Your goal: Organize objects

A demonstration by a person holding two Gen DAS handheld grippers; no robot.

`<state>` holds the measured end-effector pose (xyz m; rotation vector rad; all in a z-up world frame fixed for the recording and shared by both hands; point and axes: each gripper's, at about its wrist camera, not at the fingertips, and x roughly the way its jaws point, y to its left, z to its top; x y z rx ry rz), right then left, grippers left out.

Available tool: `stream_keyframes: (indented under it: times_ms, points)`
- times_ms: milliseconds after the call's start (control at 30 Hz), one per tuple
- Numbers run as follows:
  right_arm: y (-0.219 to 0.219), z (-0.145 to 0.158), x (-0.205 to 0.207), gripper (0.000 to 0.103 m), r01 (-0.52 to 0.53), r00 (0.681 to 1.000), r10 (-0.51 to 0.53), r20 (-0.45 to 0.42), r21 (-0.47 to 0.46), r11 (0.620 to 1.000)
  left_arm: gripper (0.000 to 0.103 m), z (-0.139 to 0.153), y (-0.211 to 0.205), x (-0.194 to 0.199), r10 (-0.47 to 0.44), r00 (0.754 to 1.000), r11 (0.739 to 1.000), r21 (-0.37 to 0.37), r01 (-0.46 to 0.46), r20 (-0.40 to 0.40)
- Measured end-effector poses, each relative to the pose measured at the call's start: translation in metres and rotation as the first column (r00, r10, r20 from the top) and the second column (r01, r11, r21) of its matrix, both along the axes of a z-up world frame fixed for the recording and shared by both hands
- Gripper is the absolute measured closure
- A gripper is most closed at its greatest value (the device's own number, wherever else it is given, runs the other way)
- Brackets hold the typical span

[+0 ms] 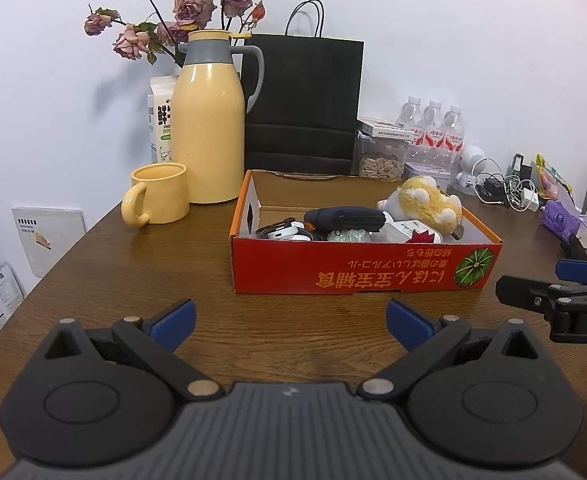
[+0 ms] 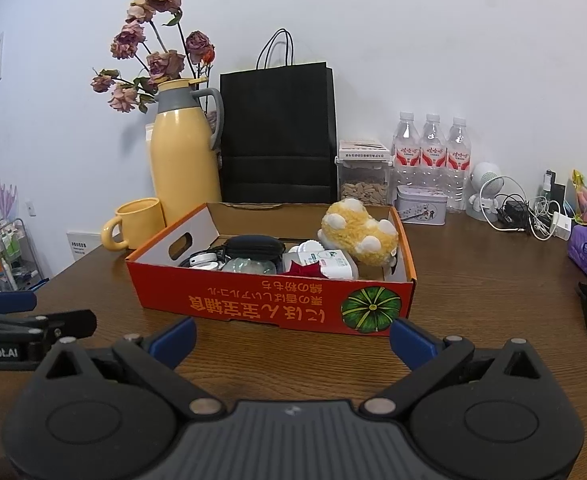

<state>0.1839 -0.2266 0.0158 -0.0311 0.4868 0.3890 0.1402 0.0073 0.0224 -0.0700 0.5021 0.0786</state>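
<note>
Wooden table [image 1: 133, 264] holds a red box [image 1: 333, 268] of small things. Left gripper [image 1: 291, 322] and right gripper [image 2: 293, 340] hover before it, both spread and empty.

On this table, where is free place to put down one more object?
Bare wood lies between the red box and both open grippers, and left of the box below the yellow mug. The back edge and the right side with cables are crowded.

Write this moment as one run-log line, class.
left gripper: open, empty, above wooden table | right gripper: open, empty | red cardboard box: ahead, holds yellow plush toy, dark zip pouch
</note>
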Motion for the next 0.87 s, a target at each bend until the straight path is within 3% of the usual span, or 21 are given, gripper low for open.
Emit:
stream_keyframes:
  times_ms: [867]
  points:
    - [0.002, 0.0018, -0.0038, 0.0, 0.0, 1.0, 0.0, 0.002, -0.002, 1.0, 0.0, 0.0002, -0.0028, -0.0014, -0.004, 1.0, 1.0, 0.014, 0.004, 0.008]
